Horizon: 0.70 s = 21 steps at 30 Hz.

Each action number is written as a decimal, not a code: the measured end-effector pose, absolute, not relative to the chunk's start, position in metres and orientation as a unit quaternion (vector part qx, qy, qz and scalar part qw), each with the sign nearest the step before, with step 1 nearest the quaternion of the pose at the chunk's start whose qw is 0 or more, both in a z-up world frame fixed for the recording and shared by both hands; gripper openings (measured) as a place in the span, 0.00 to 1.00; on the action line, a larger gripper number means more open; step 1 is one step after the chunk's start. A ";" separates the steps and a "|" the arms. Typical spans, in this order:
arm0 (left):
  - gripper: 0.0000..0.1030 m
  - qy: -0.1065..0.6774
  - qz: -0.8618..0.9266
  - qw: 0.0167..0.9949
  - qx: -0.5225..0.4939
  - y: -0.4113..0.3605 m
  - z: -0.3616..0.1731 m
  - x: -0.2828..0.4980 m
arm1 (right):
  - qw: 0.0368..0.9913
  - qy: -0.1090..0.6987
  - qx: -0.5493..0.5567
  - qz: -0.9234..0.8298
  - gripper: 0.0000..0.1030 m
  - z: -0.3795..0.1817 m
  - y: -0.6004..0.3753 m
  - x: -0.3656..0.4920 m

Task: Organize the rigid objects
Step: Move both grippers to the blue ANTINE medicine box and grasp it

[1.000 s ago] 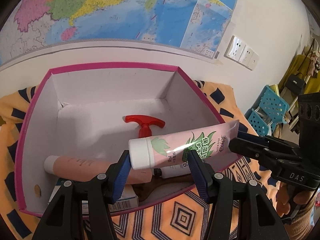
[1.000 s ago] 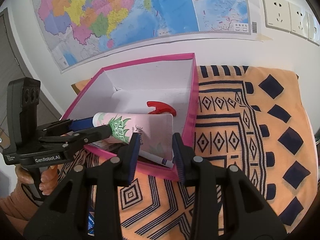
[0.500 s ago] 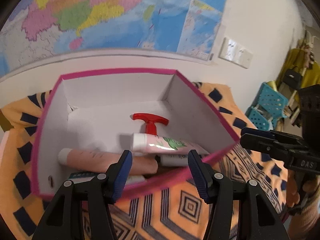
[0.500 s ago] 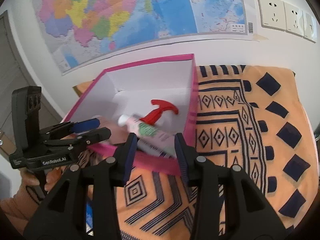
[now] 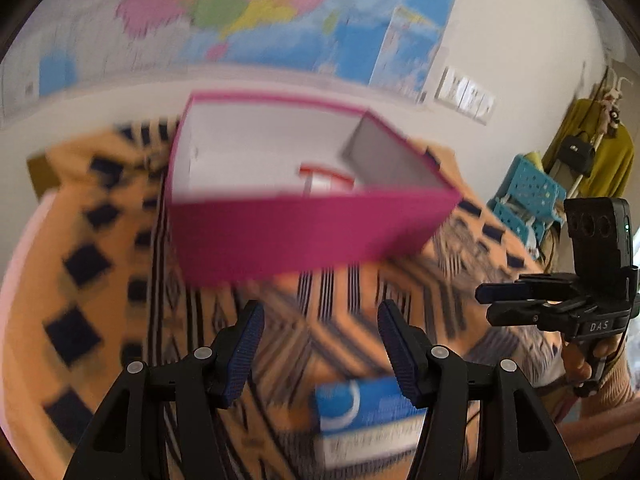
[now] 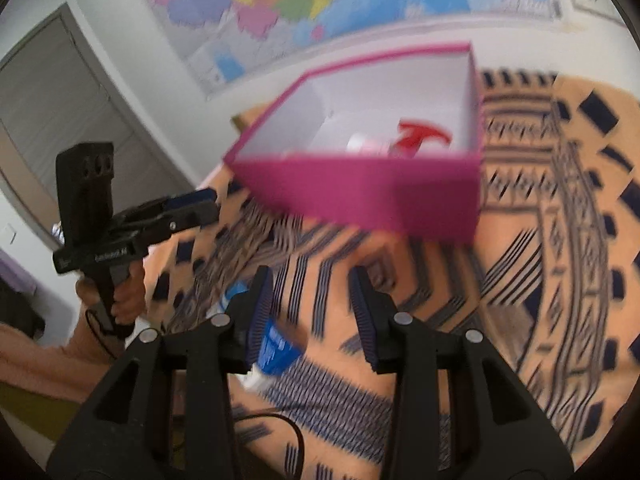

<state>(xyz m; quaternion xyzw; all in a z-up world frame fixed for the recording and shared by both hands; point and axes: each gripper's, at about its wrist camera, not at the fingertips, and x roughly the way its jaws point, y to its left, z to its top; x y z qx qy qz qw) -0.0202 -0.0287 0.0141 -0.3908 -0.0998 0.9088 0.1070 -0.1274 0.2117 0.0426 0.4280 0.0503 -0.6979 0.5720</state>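
A pink box (image 5: 304, 232) with a white inside stands on the orange patterned cloth; it also shows in the right wrist view (image 6: 368, 192). A red-handled item (image 6: 420, 134) and a white-capped tube (image 6: 362, 145) lie inside it. A blue and white box (image 5: 368, 416) lies on the cloth near me; in the right wrist view (image 6: 276, 350) it sits by my left finger. My left gripper (image 5: 320, 348) is open and empty, well back from the pink box. My right gripper (image 6: 312, 312) is open and empty, also back from the box. Both views are blurred.
The orange cloth (image 6: 560, 240) with black patterns covers the table. A map (image 5: 280, 20) hangs on the wall behind. A blue plastic stool (image 5: 528, 196) and hanging bags stand at the right. A grey door (image 6: 60, 100) is at the left.
The pink tube was let go and dropped into the pink box. Both grippers then pulled back and lower, so the box looks farther away. The blue and white box came into view.
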 end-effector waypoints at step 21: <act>0.45 -0.123 0.863 0.143 -0.469 -0.014 -0.035 0.018 | 0.601 0.051 0.507 -0.616 0.41 -0.021 0.187 -0.085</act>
